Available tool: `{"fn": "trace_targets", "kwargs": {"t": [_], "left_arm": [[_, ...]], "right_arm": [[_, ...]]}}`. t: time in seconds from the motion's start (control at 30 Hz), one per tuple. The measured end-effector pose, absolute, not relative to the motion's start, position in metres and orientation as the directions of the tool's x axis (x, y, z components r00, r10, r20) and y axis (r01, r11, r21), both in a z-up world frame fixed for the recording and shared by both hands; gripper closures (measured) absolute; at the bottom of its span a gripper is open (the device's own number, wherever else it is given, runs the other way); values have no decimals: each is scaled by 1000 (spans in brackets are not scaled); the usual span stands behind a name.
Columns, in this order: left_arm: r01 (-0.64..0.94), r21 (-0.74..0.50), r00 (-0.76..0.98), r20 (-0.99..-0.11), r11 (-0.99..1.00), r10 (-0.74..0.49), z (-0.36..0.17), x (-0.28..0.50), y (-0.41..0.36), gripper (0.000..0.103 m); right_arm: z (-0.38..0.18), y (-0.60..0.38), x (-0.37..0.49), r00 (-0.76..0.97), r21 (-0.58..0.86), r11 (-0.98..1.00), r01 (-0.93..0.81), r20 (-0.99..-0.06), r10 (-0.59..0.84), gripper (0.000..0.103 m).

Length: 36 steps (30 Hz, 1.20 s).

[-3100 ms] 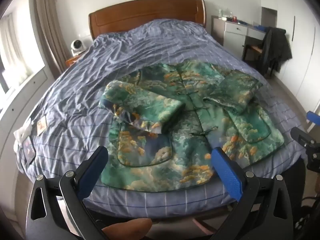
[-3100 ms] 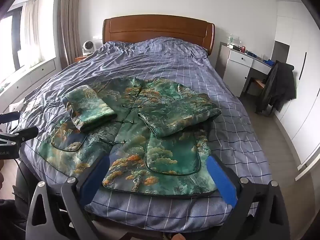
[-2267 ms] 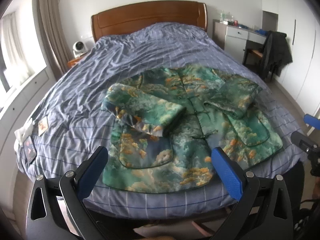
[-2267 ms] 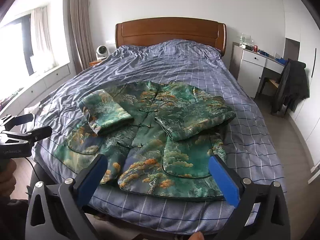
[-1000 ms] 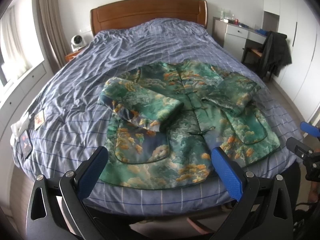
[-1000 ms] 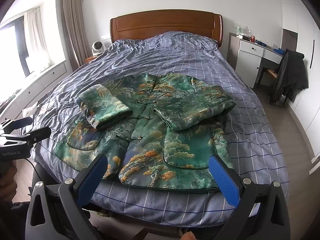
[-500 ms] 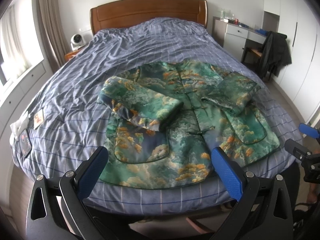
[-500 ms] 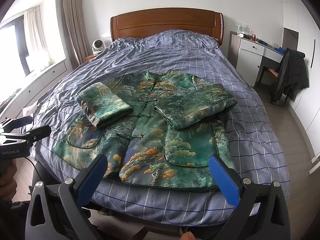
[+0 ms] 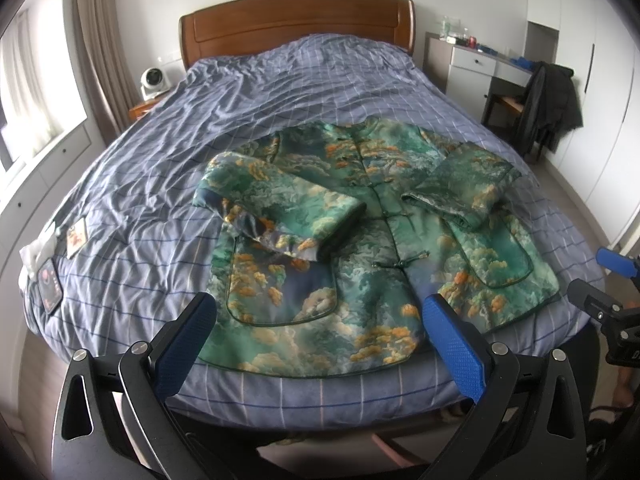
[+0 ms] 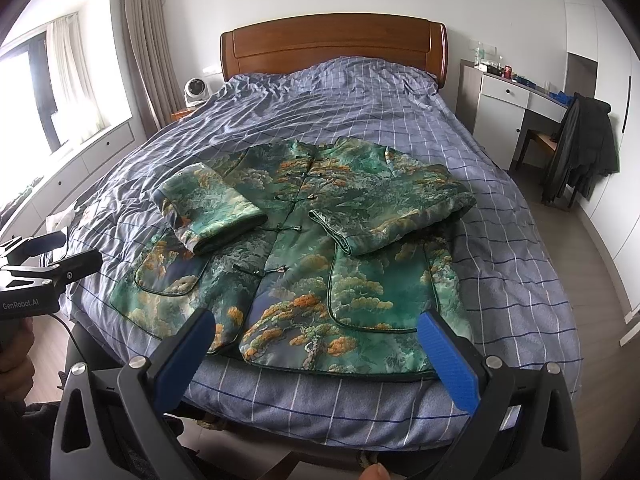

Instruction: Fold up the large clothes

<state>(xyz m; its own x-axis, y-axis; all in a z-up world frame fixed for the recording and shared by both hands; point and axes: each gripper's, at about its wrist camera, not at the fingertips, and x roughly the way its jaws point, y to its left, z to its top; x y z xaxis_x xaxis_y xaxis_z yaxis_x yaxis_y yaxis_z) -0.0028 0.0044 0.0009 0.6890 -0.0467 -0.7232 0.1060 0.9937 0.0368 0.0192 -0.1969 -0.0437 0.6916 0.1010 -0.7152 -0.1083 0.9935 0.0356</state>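
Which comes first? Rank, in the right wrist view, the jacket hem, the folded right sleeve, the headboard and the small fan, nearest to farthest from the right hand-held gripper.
1. Jacket hem, just ahead.
2. Folded right sleeve, mid-bed, right.
3. Small fan at left and headboard at the far end: too close to call.

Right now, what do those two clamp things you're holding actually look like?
Each is a black frame with triangular cut-outs and silver screws, ending in two fingers with textured blue pads. The left gripper and right gripper look alike. Seen from the right wrist view, the left one has white "GenRobot.AI" lettering and a black cable trailing below. A bare hand grips it; no sleeve is visible.
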Motion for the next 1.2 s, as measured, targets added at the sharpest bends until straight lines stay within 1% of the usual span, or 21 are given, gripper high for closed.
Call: {"fn": "trace_targets", "kwargs": {"t": [1.2], "left_arm": [[105,34,688,-724,994,-48,2,-4,3,0]], "right_arm": [[-44,-197,20,687,42,993,-109,-719,106,0]]}}
